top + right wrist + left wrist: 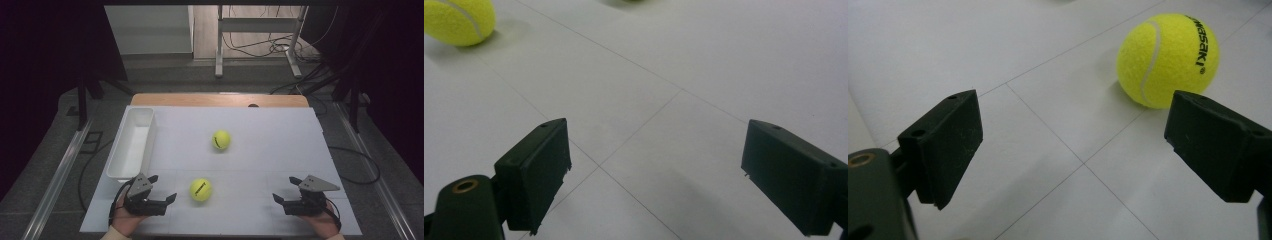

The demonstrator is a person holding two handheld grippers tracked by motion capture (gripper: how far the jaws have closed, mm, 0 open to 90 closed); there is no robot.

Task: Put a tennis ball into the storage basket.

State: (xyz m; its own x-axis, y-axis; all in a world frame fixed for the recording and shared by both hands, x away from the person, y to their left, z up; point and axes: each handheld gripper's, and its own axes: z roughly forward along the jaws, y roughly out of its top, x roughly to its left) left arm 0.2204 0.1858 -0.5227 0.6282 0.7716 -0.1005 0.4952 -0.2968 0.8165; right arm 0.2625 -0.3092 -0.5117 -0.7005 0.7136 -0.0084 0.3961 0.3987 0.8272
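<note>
1. White board (280, 150) covers a wooden table, whose far edge shows as a tan strip; grey floor, cables and a metal stand's legs lie beyond it, with dark curtains at both sides.
2. Tray (120, 172): a long white bin along the board's left edge, its near end just beyond the left gripper.
3. Left gripper (164, 189): held in the person's left hand at the near left of the board, close to the surface and pointing right toward the near ball. Its jaws stand wide apart with nothing between them. In the left gripper view (1073, 150) only bare board lies between the two black pads (945, 145).
4. Near ball (200, 190): a yellow tennis ball with black lettering, resting on the board just right of the left gripper's tips, not touching them. In the left gripper view the same ball (1168, 57) sits ahead of the jaws and toward the right-hand one.
5. Far ball (220, 140): a second yellow tennis ball, farther back near the board's middle, well apart from both grippers.
6. Right gripper (286, 190): held in the right hand at the near right, pointing left, jaws wide apart and holding nothing. In the right gripper view (654, 175) bare board lies between the pads, and a ball (456, 20) shows at the upper left corner.
</note>
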